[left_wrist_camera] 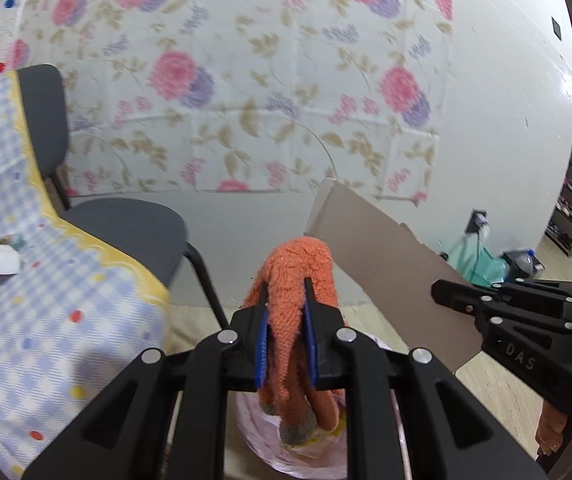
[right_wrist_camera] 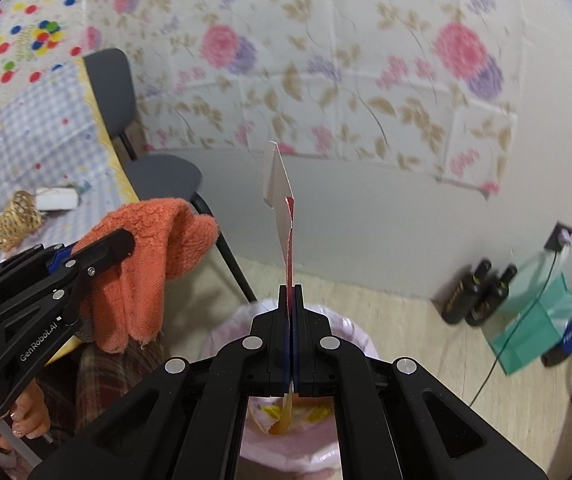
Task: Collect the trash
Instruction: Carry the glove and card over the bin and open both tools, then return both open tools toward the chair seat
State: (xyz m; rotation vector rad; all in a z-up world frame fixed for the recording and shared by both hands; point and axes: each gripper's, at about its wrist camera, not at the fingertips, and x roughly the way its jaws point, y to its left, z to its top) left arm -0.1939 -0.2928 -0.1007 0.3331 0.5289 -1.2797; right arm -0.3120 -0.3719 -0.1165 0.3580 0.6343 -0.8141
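While left view hides them, right shows bottles (right_wrist_camera: 480,294).

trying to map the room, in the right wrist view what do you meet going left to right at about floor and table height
woven basket → orange towel in the left gripper → cardboard piece in the right gripper → two dark bottles → green bag

Both wrist views look forward and down, close over the pink-lined bin (right_wrist_camera: 350,332), facing the floral wall (left_wrist_camera: 286,80); both share the grey chair (left_wrist_camera: 125,220) left of the bin.
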